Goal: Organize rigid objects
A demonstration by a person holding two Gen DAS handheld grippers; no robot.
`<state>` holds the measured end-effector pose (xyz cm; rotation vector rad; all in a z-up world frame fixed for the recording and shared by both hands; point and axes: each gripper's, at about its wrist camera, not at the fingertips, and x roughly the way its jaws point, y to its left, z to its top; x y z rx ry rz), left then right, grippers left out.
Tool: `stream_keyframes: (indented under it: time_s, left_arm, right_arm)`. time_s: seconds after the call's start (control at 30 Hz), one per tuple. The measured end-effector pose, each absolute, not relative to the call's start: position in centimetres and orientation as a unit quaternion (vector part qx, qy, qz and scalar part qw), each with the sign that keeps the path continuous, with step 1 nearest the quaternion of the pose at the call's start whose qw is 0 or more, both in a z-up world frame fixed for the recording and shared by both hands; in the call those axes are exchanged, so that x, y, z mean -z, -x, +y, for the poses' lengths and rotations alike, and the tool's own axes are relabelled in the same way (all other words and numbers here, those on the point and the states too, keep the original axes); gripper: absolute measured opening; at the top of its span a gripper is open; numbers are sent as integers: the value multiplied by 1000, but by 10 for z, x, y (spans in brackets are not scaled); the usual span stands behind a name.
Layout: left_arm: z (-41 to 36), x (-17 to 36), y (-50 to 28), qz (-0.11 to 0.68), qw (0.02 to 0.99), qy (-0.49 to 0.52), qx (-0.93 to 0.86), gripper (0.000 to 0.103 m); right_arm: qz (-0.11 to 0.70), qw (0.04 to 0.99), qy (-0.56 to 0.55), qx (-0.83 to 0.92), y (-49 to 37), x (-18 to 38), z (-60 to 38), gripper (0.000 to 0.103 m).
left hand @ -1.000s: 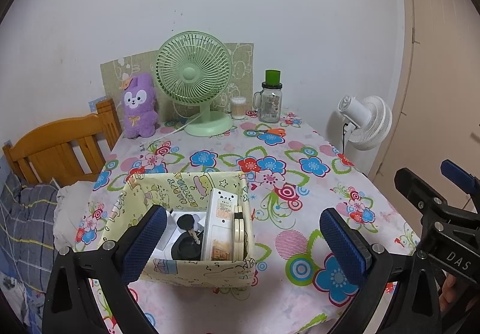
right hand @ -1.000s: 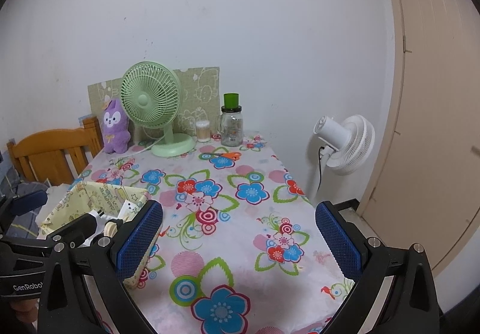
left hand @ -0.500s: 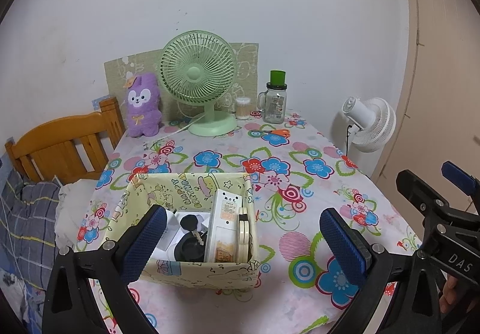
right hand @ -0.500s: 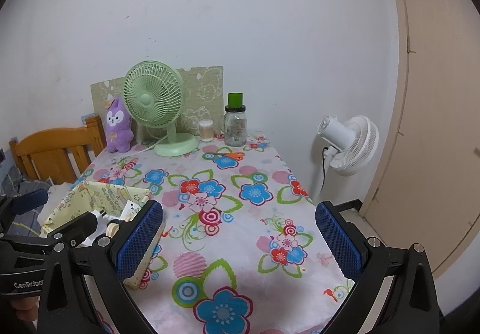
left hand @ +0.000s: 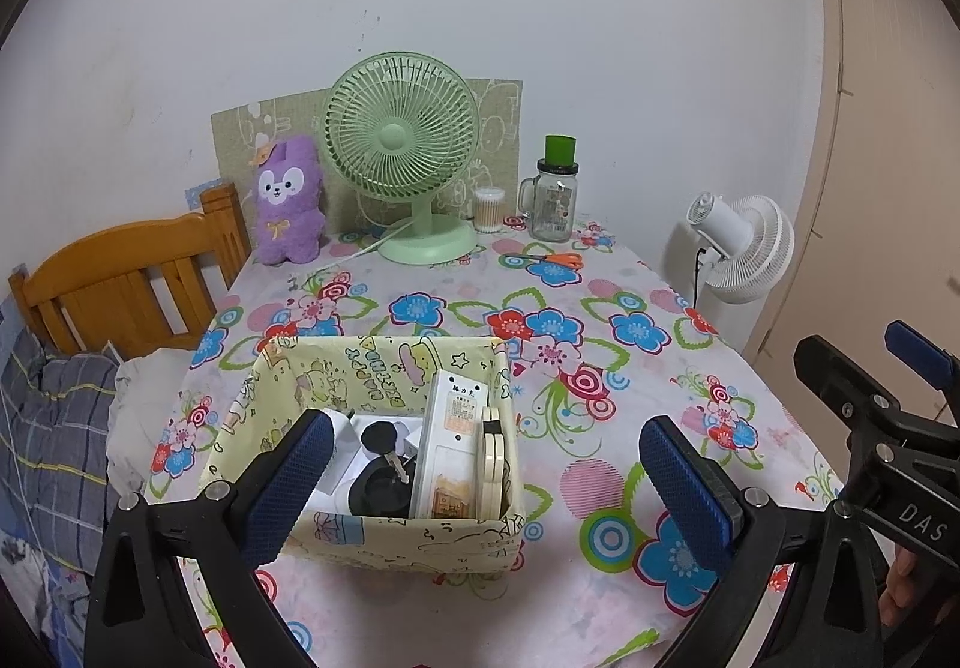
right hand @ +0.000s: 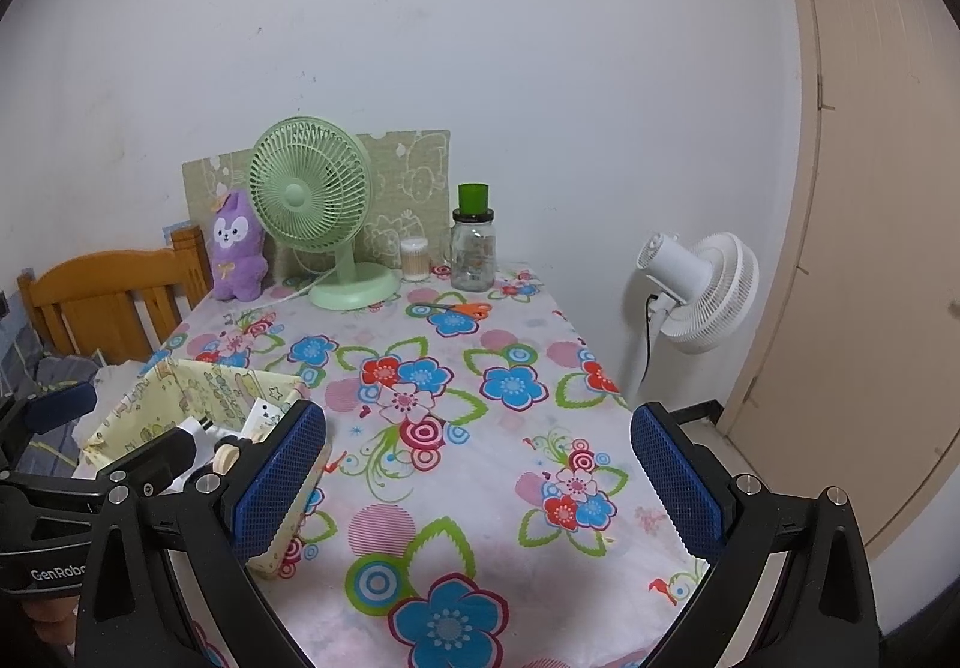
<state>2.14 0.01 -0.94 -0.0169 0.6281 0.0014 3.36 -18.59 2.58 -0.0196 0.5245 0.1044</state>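
Both the left gripper (left hand: 480, 473) and the right gripper (right hand: 477, 479) are hovering with jaws spread wide, gripping nothing. The paper box (left hand: 384, 533) is sitting on the bench at the left jaws' left finger, holding a stiff, likely light white remote (left hand: 453, 443); pinching its long flat sides looks safest.

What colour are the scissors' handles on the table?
Orange. The small orange-handled scissors lie near the glass jar; the left wrist view shows them best.
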Motion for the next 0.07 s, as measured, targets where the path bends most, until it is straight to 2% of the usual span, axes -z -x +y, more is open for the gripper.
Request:
stream_keyframes:
  time_s: [0.07]
  left_arm:
    - [0, 10, -22, 310, 951, 9, -1, 103]
  right_arm:
    - [260, 964, 10, -51, -34, -25, -186, 103]
